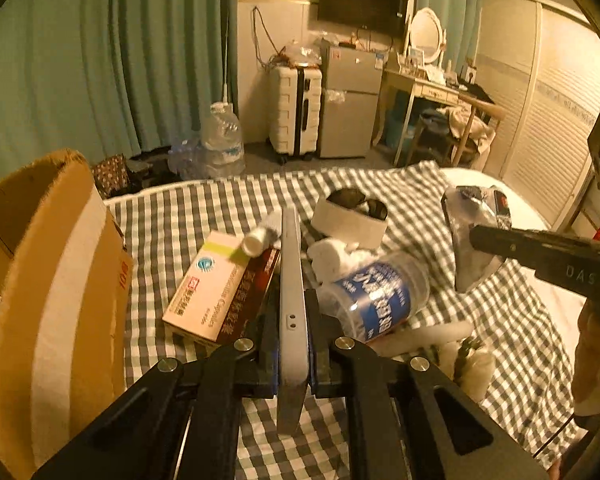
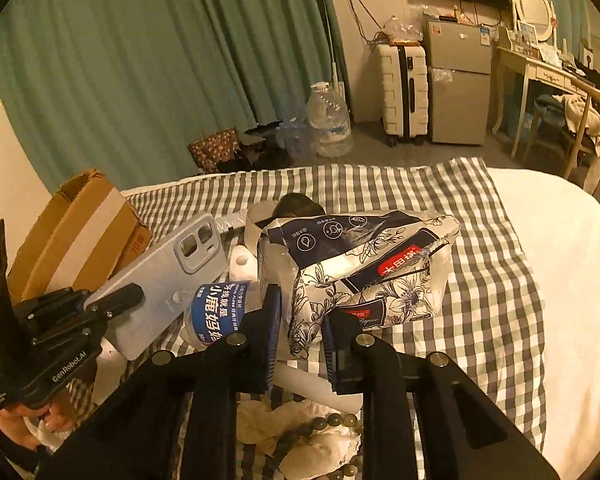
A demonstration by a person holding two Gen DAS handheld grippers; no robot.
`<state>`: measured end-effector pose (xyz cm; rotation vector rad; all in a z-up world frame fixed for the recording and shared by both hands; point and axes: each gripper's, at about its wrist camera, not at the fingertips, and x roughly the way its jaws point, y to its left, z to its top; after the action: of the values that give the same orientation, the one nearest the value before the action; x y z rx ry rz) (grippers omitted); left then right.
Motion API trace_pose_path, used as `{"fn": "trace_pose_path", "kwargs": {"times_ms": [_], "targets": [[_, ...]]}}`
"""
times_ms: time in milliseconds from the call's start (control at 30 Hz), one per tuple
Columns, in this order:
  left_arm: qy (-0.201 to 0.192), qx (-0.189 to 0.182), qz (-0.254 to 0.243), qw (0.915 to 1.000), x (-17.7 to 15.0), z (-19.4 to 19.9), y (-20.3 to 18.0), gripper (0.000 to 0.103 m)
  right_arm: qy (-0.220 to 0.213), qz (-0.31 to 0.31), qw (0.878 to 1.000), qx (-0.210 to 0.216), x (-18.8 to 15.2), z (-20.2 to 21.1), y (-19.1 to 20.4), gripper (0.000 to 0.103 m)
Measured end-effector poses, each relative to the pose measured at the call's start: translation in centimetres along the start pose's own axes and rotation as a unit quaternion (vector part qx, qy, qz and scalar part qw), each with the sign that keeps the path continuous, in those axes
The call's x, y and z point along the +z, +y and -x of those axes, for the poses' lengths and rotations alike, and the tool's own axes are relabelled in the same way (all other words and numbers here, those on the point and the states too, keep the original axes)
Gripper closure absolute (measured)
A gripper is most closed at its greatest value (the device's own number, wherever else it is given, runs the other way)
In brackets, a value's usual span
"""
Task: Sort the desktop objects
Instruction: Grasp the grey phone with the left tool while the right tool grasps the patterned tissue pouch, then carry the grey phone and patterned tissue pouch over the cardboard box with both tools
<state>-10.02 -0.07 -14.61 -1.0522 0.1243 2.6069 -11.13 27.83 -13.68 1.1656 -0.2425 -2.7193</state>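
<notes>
Left tool (image 1: 292, 344) is pinching the phone (image 1: 291, 280) edge-on, right tool (image 2: 300, 332) is clamping the tissue pack (image 2: 364, 272) corner; either may be slipping out.

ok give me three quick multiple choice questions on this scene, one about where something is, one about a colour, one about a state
1. Where is the cardboard box relative to the clutter on the checked cloth?
A. at its left edge
B. at its right edge
C. in the middle of the pile

2. What colour is the label on the clear jar?
A. red
B. blue
C. green

3. What is the left gripper doing?
A. open over the cloth
B. shut on the phone
C. shut on the tissue pack

Answers: 1 A, in the right wrist view the box stands at the cloth's left edge. 2 B, a blue band with white characters. 3 B, its pads press both faces of the phone, which stands on edge between them.
</notes>
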Motion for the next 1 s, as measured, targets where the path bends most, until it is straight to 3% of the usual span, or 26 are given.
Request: {"fn": "trace_pose_path", "kwargs": {"times_ms": [667, 1000], "targets": [[-0.078, 0.004, 0.001, 0.997, 2.6, 6.3, -1.0, 0.093, -0.095, 0.03, 0.995, -0.014, 1.3, 7.5, 1.9, 0.085], [-0.121, 0.042, -0.004, 0.9918, 3.4, 10.8, -1.1, 0.093, -0.135, 0.044, 0.99, -0.021, 1.1, 10.5, 3.8, 0.085]]}}
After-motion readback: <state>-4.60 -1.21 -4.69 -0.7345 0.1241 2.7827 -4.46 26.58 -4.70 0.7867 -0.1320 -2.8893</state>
